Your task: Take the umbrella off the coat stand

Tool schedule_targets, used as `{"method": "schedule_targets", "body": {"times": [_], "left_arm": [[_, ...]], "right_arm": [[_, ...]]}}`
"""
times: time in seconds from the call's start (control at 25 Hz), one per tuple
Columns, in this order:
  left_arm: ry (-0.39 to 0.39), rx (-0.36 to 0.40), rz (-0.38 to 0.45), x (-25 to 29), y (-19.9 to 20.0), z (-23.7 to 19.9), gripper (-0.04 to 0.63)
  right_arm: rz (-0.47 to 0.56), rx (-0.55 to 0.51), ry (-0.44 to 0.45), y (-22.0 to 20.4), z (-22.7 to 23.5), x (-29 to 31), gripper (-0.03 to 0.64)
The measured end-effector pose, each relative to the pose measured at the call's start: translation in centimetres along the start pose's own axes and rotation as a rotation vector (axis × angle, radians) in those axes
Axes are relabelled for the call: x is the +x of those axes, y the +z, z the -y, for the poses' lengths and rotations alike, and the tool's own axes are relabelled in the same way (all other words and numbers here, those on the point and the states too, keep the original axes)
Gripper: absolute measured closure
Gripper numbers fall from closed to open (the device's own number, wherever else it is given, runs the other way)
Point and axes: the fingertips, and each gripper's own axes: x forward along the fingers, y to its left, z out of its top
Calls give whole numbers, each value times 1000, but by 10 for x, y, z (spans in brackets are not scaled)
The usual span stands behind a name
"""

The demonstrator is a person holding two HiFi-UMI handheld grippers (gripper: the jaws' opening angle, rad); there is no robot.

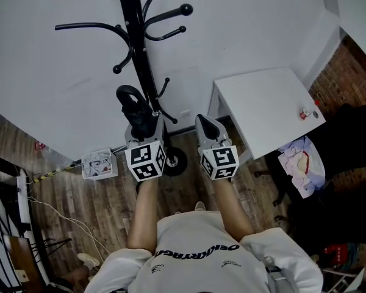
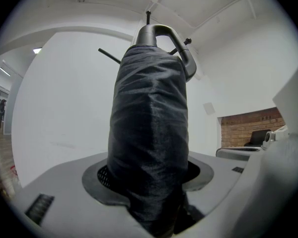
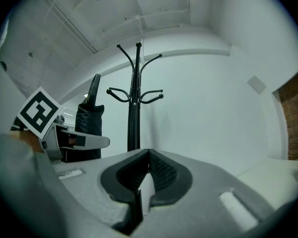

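Observation:
The black coat stand (image 1: 141, 60) rises in front of me against the white wall, its round base (image 1: 174, 162) on the wooden floor. The folded black umbrella (image 1: 136, 112) stands upright just left of the pole, curved handle (image 2: 161, 33) on top. My left gripper (image 1: 143, 124) is shut on the umbrella's fabric body (image 2: 149, 133), which fills the space between its jaws. In the right gripper view the umbrella (image 3: 88, 125) is apart from the stand (image 3: 134, 108). My right gripper (image 1: 206, 127) hangs right of the pole, shut with nothing between its pads (image 3: 161, 172).
A white table (image 1: 262, 102) with a small bottle (image 1: 305, 113) stands to the right. Dark bags and clothes (image 1: 348, 145) lie beyond it. A small printed box (image 1: 99, 163) and cables (image 1: 55, 212) are on the floor at the left.

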Motion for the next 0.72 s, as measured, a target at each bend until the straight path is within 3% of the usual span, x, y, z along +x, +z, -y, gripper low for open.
{"method": "schedule_targets", "body": {"times": [0.36, 0.72], "left_arm": [[-20, -7, 42, 1, -20, 8, 330], [7, -17, 19, -3, -48, 7, 330]], "right_arm": [[-5, -4, 2, -1, 0, 2, 617], [-19, -10, 6, -7, -2, 3, 617]]}}
